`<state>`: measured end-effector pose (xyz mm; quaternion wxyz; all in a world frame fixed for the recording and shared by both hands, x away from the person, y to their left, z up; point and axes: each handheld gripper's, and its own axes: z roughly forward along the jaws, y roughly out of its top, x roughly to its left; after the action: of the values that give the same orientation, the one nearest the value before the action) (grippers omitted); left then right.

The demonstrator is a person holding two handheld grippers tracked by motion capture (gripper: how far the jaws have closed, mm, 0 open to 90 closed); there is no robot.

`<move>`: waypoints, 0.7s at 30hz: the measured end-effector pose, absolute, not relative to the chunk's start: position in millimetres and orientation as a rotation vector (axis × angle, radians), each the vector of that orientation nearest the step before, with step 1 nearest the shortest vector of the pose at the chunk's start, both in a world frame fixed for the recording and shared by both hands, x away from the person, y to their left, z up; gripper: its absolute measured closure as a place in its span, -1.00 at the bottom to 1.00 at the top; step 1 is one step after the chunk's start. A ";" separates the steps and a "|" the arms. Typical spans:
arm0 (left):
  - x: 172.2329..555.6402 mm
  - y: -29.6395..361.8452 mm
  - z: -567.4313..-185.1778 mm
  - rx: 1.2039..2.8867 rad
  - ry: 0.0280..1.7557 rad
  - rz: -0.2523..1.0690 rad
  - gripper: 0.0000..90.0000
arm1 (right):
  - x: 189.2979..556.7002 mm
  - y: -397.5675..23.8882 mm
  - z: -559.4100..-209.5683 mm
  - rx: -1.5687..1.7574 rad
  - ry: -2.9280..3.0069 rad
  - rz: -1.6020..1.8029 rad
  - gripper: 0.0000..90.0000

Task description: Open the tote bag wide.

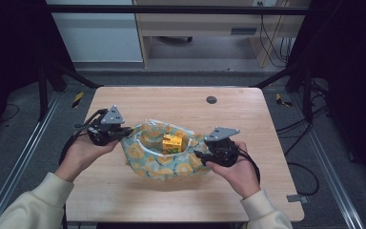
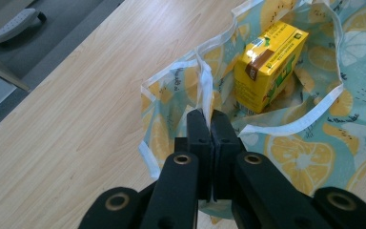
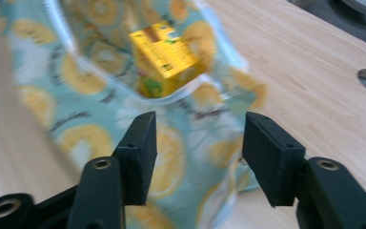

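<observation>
Bag rim (image 3: 190, 93) lies just ahead of my right fingers (image 3: 198, 157), parted and empty; left fingers (image 2: 208, 138) clamp its opposite edge.

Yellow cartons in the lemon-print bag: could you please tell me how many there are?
1: a yellow carton stands inside the open cloth bag at mid-table; the fabric folds could hide others.
</observation>
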<state>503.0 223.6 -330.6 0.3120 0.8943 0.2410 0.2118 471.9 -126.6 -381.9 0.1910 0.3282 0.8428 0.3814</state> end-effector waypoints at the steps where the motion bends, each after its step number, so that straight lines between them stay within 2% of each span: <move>1: 502.9 223.6 -331.4 2.364 0.636 0.557 0.99 | 481.7 -125.8 -382.7 0.931 2.359 1.035 -0.10; 5: 503.0 223.4 -333.0 2.371 0.636 0.556 0.99 | 499.5 -124.3 -388.0 0.992 2.383 1.015 -0.18; 8: 503.2 223.5 -333.6 2.368 0.638 0.555 0.99 | 505.6 -123.4 -390.3 1.026 2.405 1.012 -0.10; 9: 503.3 223.5 -333.7 2.367 0.638 0.554 0.99 | 507.7 -123.0 -391.1 1.027 2.422 1.019 0.04; 10: 503.5 223.6 -333.8 2.367 0.638 0.554 0.99 | 508.9 -121.7 -391.6 1.014 2.439 1.043 0.33; 11: 503.6 223.8 -333.6 2.371 0.639 0.555 0.99 | 508.9 -121.7 -391.6 1.014 2.439 1.043 0.33; 12: 504.0 224.1 -333.9 2.371 0.637 0.552 0.99 | 509.0 -121.0 -391.0 0.999 2.451 1.030 0.67; 14: 504.3 226.0 -333.8 2.368 0.645 0.547 0.99 | 508.0 -121.8 -388.7 0.986 2.446 1.046 0.88; 17: 502.9 227.3 -334.4 2.356 0.645 0.537 0.99 | 504.7 -123.8 -382.9 0.972 2.428 1.069 0.98; 21: 500.9 227.6 -334.1 2.349 0.643 0.531 0.99 | 499.7 -127.7 -374.9 0.947 2.392 1.096 0.98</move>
<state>500.9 227.6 -334.1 0.3188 0.8932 0.2447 0.2018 499.7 -127.7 -374.9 0.1719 0.3337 0.8426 0.3863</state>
